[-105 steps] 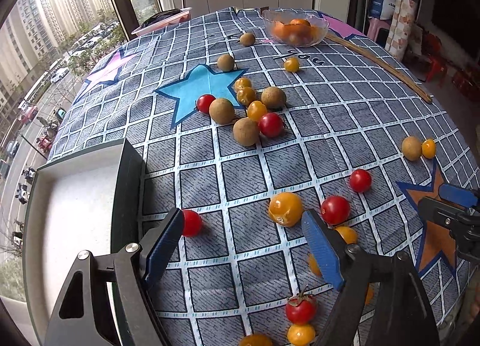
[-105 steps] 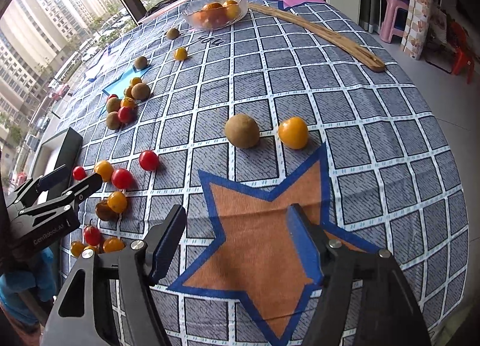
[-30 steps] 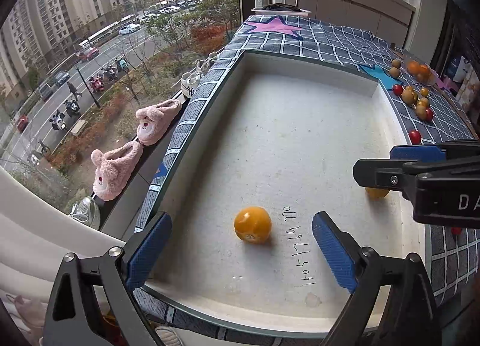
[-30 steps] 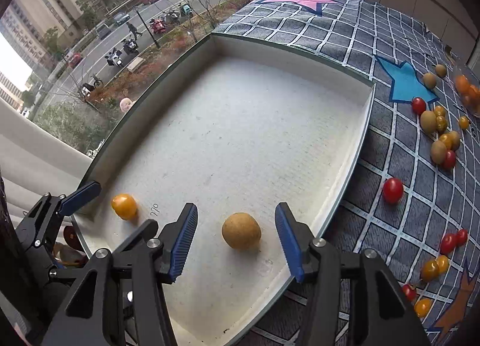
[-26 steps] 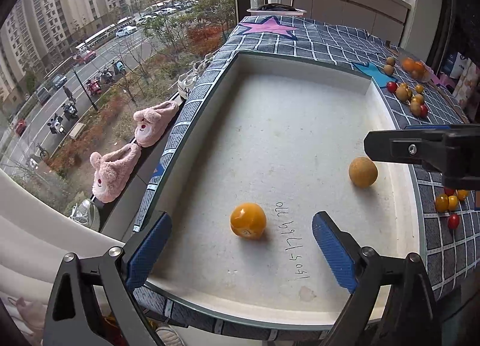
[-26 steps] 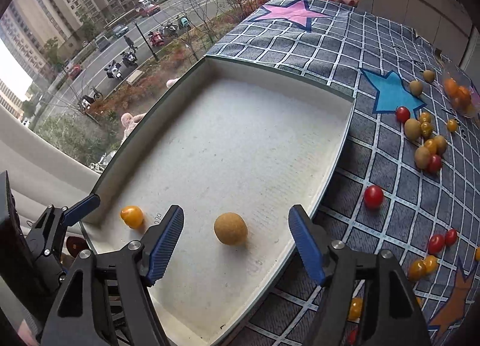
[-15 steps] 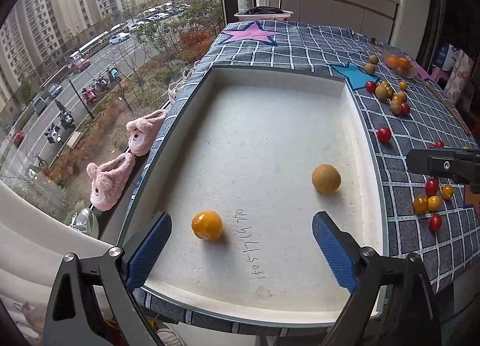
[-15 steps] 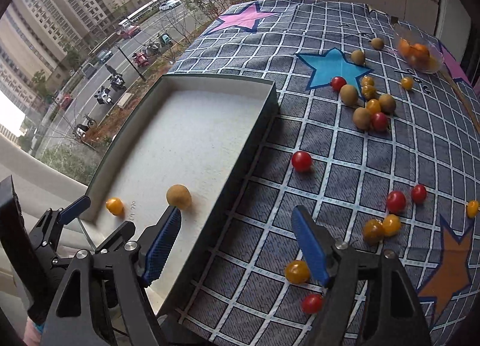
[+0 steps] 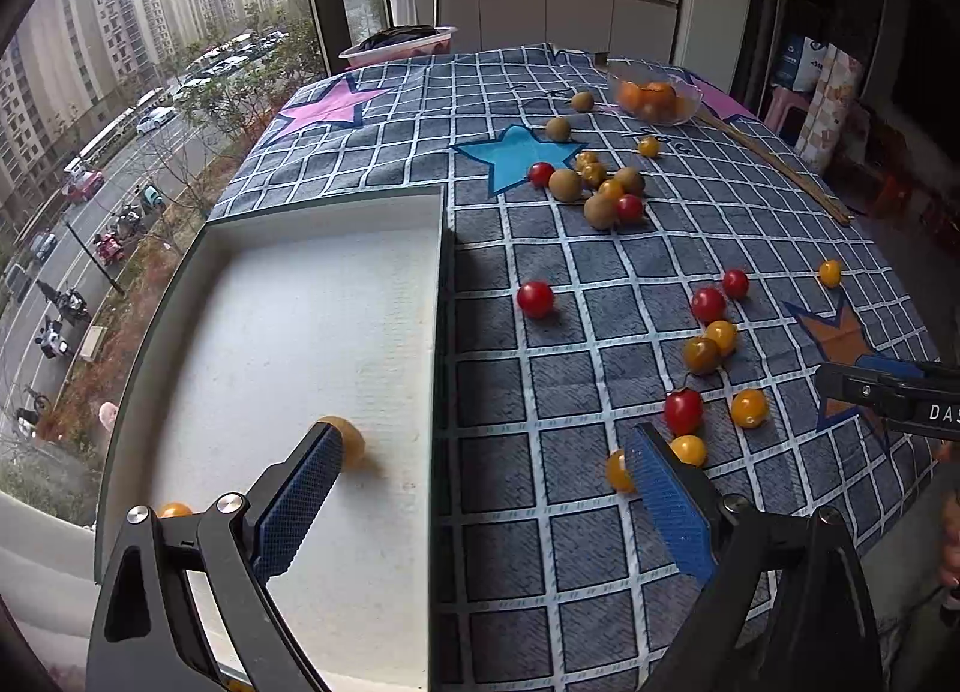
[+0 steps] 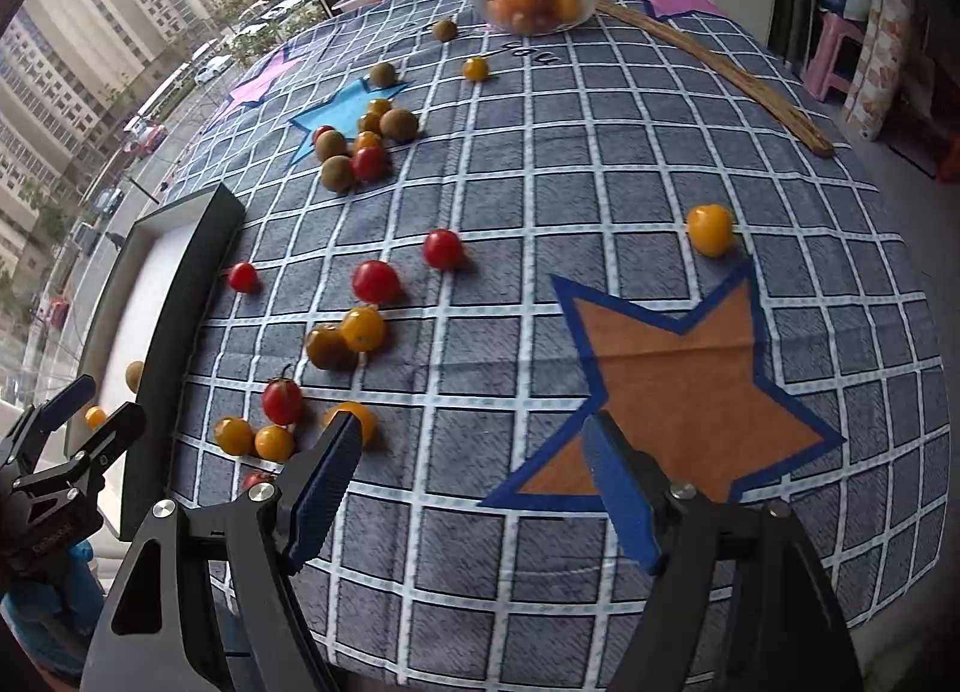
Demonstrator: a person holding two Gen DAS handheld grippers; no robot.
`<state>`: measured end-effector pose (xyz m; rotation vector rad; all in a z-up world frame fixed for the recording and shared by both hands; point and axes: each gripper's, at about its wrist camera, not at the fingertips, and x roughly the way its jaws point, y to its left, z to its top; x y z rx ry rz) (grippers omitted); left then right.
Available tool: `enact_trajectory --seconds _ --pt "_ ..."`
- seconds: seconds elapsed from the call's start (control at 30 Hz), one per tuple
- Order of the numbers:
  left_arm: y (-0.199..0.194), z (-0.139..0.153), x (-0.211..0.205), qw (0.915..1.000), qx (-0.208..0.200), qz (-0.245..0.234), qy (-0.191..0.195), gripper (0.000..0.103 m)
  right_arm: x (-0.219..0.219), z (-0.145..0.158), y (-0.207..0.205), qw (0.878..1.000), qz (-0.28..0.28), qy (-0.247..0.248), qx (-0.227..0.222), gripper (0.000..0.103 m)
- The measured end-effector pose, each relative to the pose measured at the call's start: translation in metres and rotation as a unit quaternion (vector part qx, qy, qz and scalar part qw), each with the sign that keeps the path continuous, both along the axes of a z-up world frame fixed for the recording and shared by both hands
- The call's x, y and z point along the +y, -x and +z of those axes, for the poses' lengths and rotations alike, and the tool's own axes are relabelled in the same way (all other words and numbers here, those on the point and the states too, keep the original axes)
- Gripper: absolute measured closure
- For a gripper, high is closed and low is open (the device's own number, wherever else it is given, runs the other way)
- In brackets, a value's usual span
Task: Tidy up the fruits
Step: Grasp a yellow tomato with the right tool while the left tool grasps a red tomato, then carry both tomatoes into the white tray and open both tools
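A white tray (image 9: 288,248) with dark walls sits at the table's left edge and holds a brown fruit (image 9: 351,443) and a small orange tomato (image 9: 174,510). Red, yellow and brown fruits lie scattered on the checked cloth, among them a red tomato (image 9: 535,299) and a yellow one (image 10: 710,229). My left gripper (image 9: 480,488) is open and empty above the tray's near right wall. My right gripper (image 10: 468,488) is open and empty above the cloth beside the orange star (image 10: 684,386). The tray (image 10: 180,296) shows at the left of the right wrist view.
A glass bowl of orange fruit (image 9: 654,92) stands at the far side. A long wooden stick (image 10: 720,71) lies along the right edge. A cluster of brown and yellow fruits (image 9: 600,188) lies by the blue star. A window and street drop lie beyond the tray.
Both grippers have swung right, from over the tray toward the cloth with the loose fruit. The brown fruit and orange tomato lie in the tray. Both grippers stay open.
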<state>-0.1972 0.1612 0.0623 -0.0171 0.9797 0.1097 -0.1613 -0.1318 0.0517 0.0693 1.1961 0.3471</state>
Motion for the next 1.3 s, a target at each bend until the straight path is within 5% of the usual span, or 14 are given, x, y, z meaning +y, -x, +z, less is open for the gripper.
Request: enact_trajectory --seconds 0.47,0.6,0.67,0.83,1.07,1.2,1.3 --pt "-0.092 -0.011 -0.118 0.9921 0.001 -0.117 -0.046 0.008 -0.069 -0.011 -0.036 0.997 -0.058 0.022 -0.039 0.024" --pt "-0.111 -0.023 -0.131 0.9904 0.016 -0.125 -0.057 0.009 -0.063 -0.016 -0.054 0.997 -0.052 0.028 -0.050 0.034" --pt "-0.117 -0.030 -0.134 0.9893 0.028 -0.128 -0.065 0.025 -0.062 -0.018 -0.063 0.997 -0.049 0.026 -0.051 0.038" --pt "-0.125 -0.044 -0.136 0.9890 0.049 -0.123 -0.066 0.028 -0.053 -0.020 -0.077 0.997 -0.035 0.035 -0.061 0.047" --pt "-0.127 -0.043 -0.143 0.9888 0.046 -0.132 -0.052 0.061 -0.034 -0.020 -0.082 0.994 -0.020 0.073 -0.073 0.055" --pt "-0.124 -0.043 -0.151 0.9869 0.049 -0.146 -0.049 0.083 -0.031 -0.021 -0.081 0.993 -0.020 0.087 -0.079 0.078" --pt "-0.122 -0.043 -0.149 0.9877 0.050 -0.144 -0.033 0.083 -0.038 -0.019 -0.080 0.996 -0.026 0.051 -0.068 0.078"
